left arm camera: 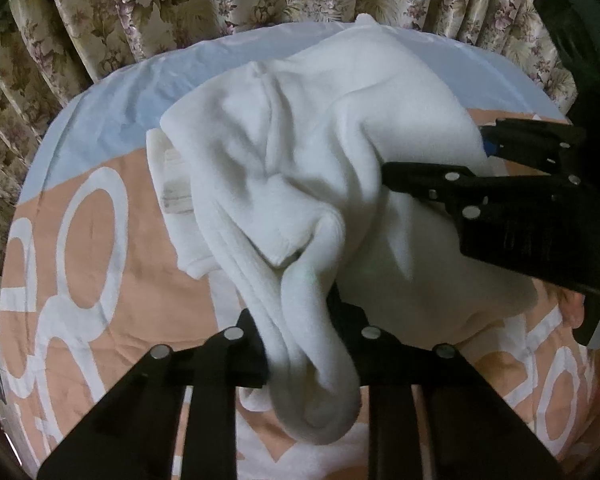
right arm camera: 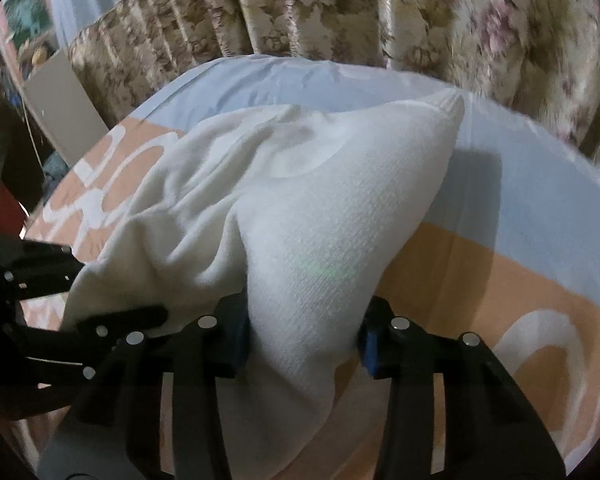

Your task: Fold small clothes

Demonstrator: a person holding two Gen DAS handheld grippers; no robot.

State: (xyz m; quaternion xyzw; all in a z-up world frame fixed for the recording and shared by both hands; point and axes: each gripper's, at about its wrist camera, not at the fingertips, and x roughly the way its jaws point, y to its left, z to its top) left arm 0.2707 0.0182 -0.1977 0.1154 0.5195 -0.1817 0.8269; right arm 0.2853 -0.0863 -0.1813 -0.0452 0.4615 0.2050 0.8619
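Left gripper (left arm camera: pixel 300 344) and right gripper (right arm camera: pixel 304 336) each clamp the white garment (left arm camera: pixel 300 152) bunched between their fingers (thick rolls); uneven pull risks slippage.

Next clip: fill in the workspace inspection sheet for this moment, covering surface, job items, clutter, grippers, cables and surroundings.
Surface: bedsheet, peach with white rings and a pale blue band.
Job's things: one white garment, bunched and partly lifted, not yet folded.
Clutter: nothing seen on the sheet.
Grippers: left hand-held gripper shut on a hanging fold; right hand-held gripper shut on another part of the garment.
Cables: nothing seen.
Surroundings: floral curtain behind the bed.
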